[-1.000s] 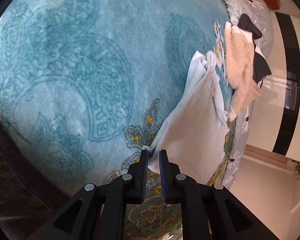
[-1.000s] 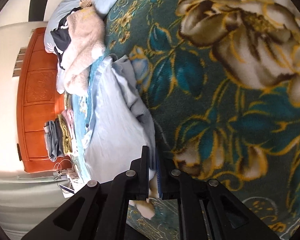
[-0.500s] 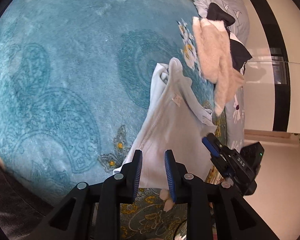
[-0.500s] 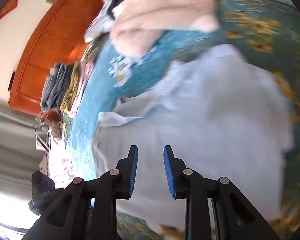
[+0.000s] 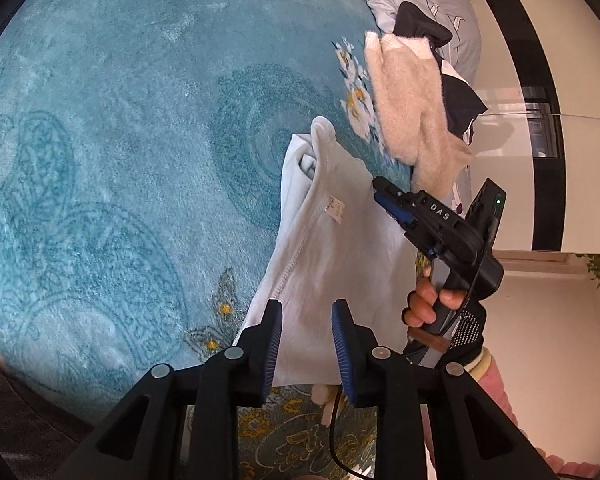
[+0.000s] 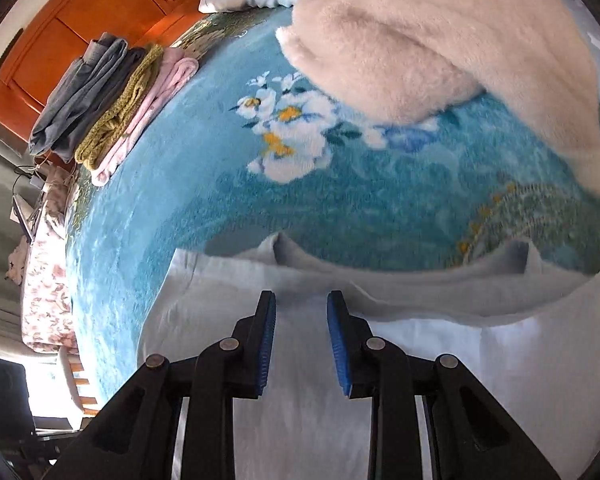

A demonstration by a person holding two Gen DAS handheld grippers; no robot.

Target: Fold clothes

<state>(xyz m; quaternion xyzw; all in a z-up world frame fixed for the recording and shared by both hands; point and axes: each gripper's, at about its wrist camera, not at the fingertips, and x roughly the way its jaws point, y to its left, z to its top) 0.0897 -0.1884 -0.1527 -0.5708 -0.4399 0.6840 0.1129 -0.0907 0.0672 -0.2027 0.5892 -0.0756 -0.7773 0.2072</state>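
My left gripper [image 5: 306, 344] hangs with jaws apart over the near edge of the pale blue shirt [image 5: 340, 264] spread on the teal blanket [image 5: 120, 160]; my right gripper [image 6: 300, 338], likewise released, hovers above its collar end.

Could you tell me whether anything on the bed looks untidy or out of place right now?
Yes. The fluffy cream garment lies crumpled in a loose heap with a dark garment at the edge of the blue blanket, unlike the neat folded stack by the headboard. The light blue shirt is bunched at its far end.
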